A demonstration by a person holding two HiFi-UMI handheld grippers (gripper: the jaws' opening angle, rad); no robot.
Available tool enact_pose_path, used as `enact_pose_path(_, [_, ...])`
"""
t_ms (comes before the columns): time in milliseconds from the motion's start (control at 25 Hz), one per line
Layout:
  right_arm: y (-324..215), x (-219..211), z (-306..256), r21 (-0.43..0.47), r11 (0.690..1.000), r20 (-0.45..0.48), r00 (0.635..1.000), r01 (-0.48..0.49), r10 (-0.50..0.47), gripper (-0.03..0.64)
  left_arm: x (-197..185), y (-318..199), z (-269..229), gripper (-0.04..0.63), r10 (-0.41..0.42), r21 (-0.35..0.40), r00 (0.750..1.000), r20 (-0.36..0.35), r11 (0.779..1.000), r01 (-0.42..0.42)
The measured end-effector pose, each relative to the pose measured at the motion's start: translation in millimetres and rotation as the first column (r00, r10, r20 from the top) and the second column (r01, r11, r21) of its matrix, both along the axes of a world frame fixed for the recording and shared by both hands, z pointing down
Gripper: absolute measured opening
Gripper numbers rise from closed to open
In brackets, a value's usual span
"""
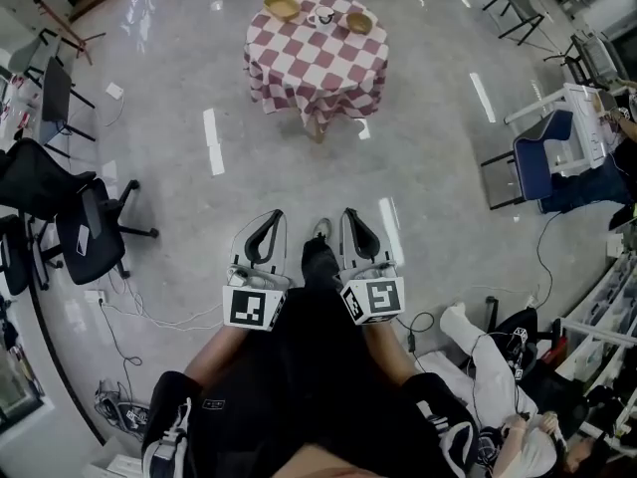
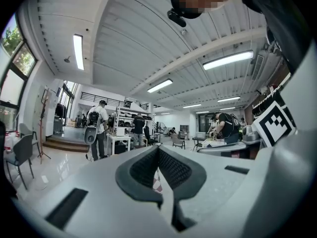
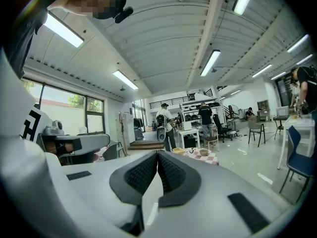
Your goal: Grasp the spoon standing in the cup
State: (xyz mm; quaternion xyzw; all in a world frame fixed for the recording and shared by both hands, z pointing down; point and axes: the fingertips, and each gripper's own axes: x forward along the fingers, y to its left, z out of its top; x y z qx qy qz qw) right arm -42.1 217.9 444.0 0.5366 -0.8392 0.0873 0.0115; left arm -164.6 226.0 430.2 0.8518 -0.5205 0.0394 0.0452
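Far ahead stands a small table with a red-and-white checked cloth (image 1: 317, 60). A white cup (image 1: 323, 16) sits on it between two tan bowls (image 1: 282, 6) (image 1: 358, 22); the spoon is too small to make out. My left gripper (image 1: 269, 217) and right gripper (image 1: 350, 215) are held side by side close to the person's legs, well short of the table. Both are shut with nothing between their jaws. The right gripper view looks past the closed jaw tips (image 3: 158, 154) to the table (image 3: 207, 155). In the left gripper view, the closed tips (image 2: 158, 147) hide most of it.
Black office chairs (image 1: 90, 229) stand at the left and a blue chair (image 1: 542, 162) at the right. Cables lie on the grey floor (image 1: 159, 317). Someone sits on the floor at lower right (image 1: 498, 386). People with backpacks stand by shelves in the distance (image 3: 163, 118).
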Motion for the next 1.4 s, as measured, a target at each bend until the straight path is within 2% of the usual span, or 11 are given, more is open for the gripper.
enact_pose_path(320, [-124,46,-18,0.025,0.999,-0.01,0.999,0.036,-0.036,0.026,50,-122,-28,0.009,-0.009,0.062,1.0,0.016,0.998,0.008])
enact_pose_path(480, [-174,62,-25,0.037,0.998,-0.017,0.999,0.051,-0.051,0.026,66,-166,-26,0.009,-0.007,0.029,0.996,0.084,1.0,0.004])
enact_pose_path(880, [-272,70,-16,0.0,0.999,-0.007,0.999,0.049,-0.049,0.026,79,-276,-14,0.009,0.01,-0.003,0.996,0.088,1.0,-0.009])
enact_pose_path(1080, [-336,73,-7,-0.004,1.0,-0.022,1.0,0.003,-0.003,0.026,84,-353,-3,0.009,0.064,-0.001,0.995,0.078,0.998,-0.064])
enact_pose_path(1400, [-440,68,11,-0.053,0.997,-0.036,0.998,-0.047,0.045,0.026,82,-478,34,0.009,0.137,-0.079,0.988,0.066,0.988,-0.132])
